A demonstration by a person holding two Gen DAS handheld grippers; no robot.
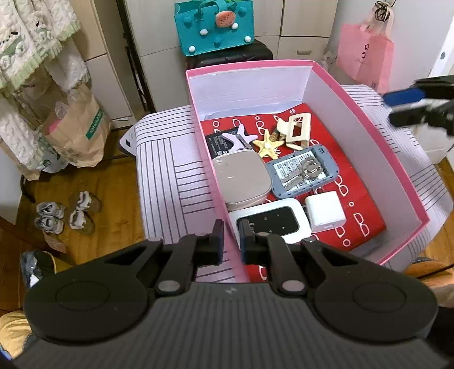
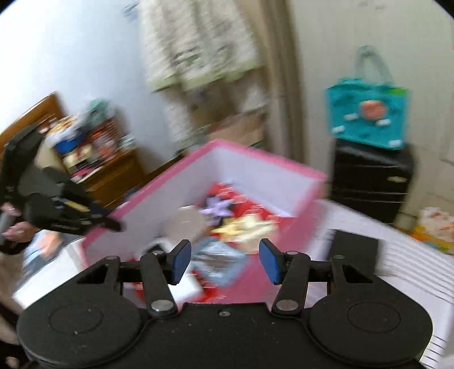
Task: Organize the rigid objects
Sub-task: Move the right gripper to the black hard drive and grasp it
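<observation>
A pink box (image 1: 369, 113) with white inner walls stands on a striped cover (image 1: 170, 176). On its red liner (image 1: 357, 195) lie a beige square case (image 1: 241, 176), a grey-blue device with keys (image 1: 302, 173), a white charger (image 1: 325, 211), a white device with a dark screen (image 1: 269, 221), star clips (image 1: 266, 144) and a cream hair claw (image 1: 296, 130). My left gripper (image 1: 230, 230) is shut on the box's near left wall. My right gripper (image 2: 224, 261) hovers open and empty above the box's (image 2: 159, 193) other side. It shows blurred at the right edge of the left wrist view (image 1: 420, 105).
A teal bag (image 1: 214, 25) sits on a black suitcase behind the box, with a pink bag (image 1: 366, 56) hanging at the right. A paper bag (image 1: 76, 127) and slippers (image 1: 65, 215) are on the wooden floor at the left. A flat black object (image 2: 354, 255) lies on the cover.
</observation>
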